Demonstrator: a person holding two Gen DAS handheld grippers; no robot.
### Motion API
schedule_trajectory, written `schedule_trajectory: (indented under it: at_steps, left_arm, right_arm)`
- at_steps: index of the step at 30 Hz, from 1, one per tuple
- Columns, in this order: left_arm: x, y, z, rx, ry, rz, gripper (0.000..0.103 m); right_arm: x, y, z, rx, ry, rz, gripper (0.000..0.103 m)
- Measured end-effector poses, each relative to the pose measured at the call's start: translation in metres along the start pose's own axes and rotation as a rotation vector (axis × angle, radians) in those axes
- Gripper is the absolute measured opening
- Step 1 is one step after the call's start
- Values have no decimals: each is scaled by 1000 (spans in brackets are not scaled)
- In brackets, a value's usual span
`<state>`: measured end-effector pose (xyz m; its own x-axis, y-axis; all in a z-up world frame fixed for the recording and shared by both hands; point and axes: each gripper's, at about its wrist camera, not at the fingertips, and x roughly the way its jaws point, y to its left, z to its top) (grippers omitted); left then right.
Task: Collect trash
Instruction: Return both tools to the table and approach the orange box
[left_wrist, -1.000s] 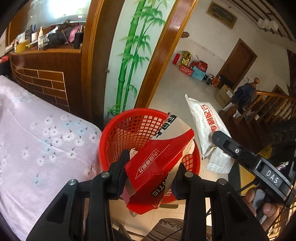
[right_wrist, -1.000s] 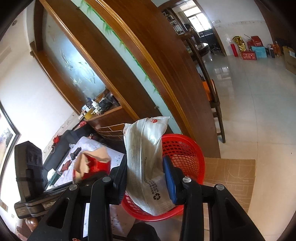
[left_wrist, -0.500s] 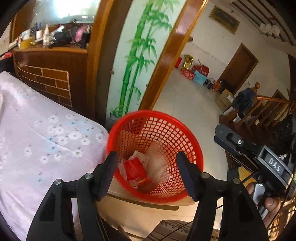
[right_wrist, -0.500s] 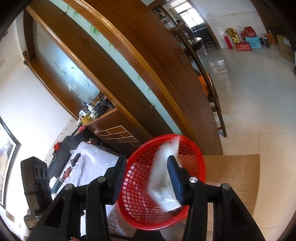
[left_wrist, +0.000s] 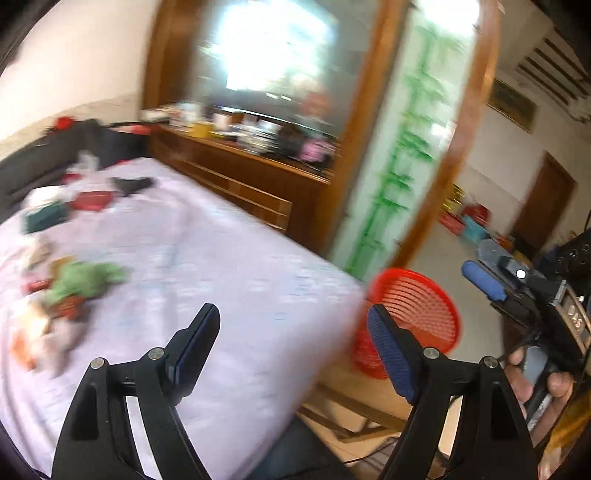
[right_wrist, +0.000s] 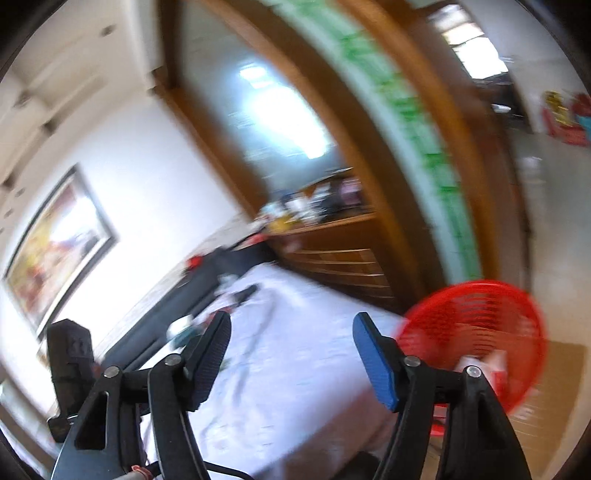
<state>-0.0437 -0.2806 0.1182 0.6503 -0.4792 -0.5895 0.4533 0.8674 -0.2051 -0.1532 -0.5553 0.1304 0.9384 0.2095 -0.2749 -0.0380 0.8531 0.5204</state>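
both sets of fingers are spread wide with nothing between them: the left gripper (left_wrist: 291, 345) hangs over the near edge of the bed, and the right gripper (right_wrist: 291, 354) hangs over the same bed from its own side, pads bare and blue

everything is smeared with motion blur, so fine detail is hard to read

biggest thing here is the bed (left_wrist: 192, 266), covered in a pale lilac sheet that fills the lower left of the left wrist view and the lower middle of the right wrist view (right_wrist: 295, 369). behind it runs a brown wooden cabinet (left_wrist: 243, 173) with a jumble of small things along its top, and beside that stands a tall panel painted with green bamboo (left_wrist: 399, 177) inside a wooden frame. a framed picture (right_wrist: 55, 247) hangs on the white wall in the right wrist view

the red basket (left_wrist: 413, 317) sits on the floor just off the corner of the bed, to the right of both grippers; in the right wrist view (right_wrist: 476, 332) some pale and red trash shows inside it near the rim (right_wrist: 491, 365)

more trash lies scattered on the far left part of the sheet: a crumpled green piece (left_wrist: 85, 280), a red packet (left_wrist: 92, 201), a dark green one (left_wrist: 46, 218) and some orange and pale scraps (left_wrist: 33, 339), too blurred to name

the person's right hand (left_wrist: 539, 376) shows at the right edge of the left wrist view, wrapped round the other gripper's handle
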Motion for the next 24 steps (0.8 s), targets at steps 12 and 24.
schedule_trajectory:
  at_steps: [12, 24]
  left_arm:
    - [-131, 134, -23, -197, -193, 327, 81]
    - [-150, 219, -40, -232, -155, 479, 81]
  right_arm:
    - [81, 131, -48, -142, 192, 306, 81]
    - [127, 195, -85, -178, 315, 382, 86]
